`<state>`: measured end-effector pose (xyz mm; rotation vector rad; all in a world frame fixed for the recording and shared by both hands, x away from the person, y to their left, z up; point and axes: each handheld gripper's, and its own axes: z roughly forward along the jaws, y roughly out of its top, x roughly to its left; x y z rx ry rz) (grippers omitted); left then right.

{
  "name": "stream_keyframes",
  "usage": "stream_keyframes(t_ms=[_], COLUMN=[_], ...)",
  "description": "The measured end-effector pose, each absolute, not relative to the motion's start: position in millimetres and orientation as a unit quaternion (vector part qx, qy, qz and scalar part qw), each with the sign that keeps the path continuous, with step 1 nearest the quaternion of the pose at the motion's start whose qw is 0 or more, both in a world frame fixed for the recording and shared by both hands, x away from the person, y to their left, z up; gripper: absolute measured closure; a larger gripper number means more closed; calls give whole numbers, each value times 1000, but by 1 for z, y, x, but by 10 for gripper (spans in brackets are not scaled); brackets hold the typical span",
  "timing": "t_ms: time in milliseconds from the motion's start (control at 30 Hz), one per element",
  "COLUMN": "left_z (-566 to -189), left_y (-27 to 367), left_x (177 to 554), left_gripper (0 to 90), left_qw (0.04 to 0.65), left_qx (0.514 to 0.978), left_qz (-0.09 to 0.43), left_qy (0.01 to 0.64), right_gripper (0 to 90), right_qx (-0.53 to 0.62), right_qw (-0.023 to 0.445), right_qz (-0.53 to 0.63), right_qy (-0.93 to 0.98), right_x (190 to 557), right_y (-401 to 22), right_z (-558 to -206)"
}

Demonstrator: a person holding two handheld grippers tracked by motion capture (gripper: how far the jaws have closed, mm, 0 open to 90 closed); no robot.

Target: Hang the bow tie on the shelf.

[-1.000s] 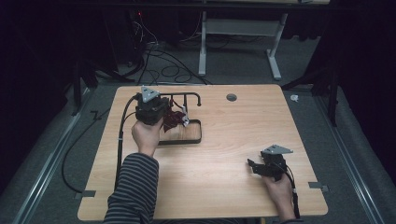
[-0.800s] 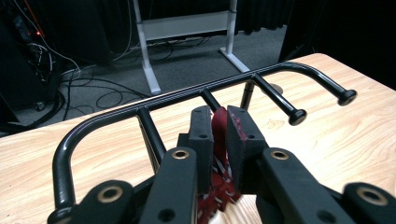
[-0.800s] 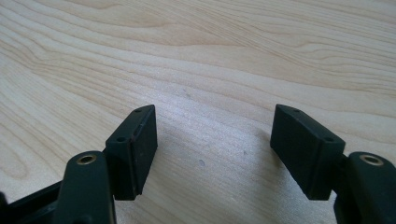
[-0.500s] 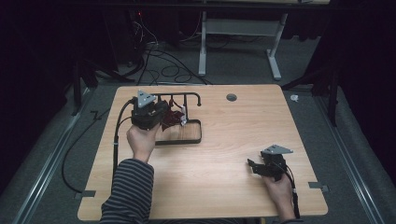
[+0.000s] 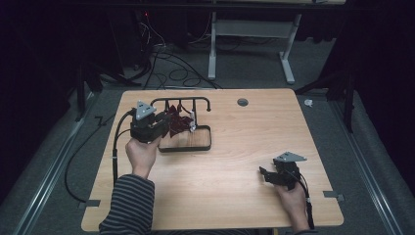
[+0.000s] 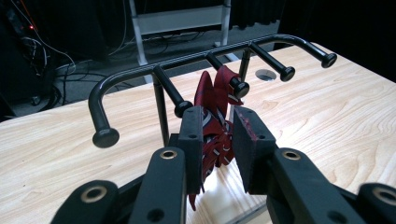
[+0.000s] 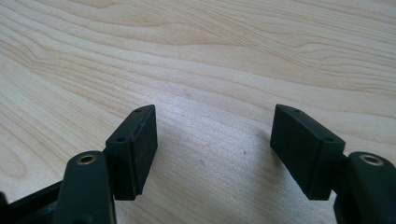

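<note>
A black rack (image 5: 181,100) with several pegs stands on a wooden-floored base (image 5: 188,142) at the table's back left. A dark red patterned tie (image 5: 177,122) hangs from one peg (image 6: 236,84). My left gripper (image 5: 164,128) is at the rack's left side. In the left gripper view the tie (image 6: 212,100) hangs between its jaws, and my left gripper (image 6: 218,140) has just been opening, with a gap showing beside the right pad. My right gripper (image 5: 264,174) rests low over the table at the front right. In its own view my right gripper (image 7: 215,149) is open over bare wood.
The wooden table (image 5: 235,137) has a round cable hole (image 5: 242,102) near its back edge. Beyond the table a white desk frame (image 5: 249,29) and cables lie on the dark floor. A black cable (image 5: 116,147) trails from the left gripper.
The left hand has drawn back from the rack, leftward and toward the person. Its jaws have opened around the tie, which stays hanging on its peg. The right hand has not moved.
</note>
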<state>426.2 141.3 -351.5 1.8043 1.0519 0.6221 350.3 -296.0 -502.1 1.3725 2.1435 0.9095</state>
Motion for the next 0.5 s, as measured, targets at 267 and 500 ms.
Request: stream_keyframes(t_ms=[267,500], left_z=[-355,-358], left_y=[146,151], left_x=[421,417], left_gripper=[732,723], left_qw=[459,461], left_qx=[736,734], left_qz=[251,249], left_qy=[429,433], right_gripper=[332,333], right_qx=[495,496], right_qw=[218,218], right_qz=[329,328], right_qy=[774,774], right_x=[350,350], right_y=[-296,-296], right_z=[-502,-502])
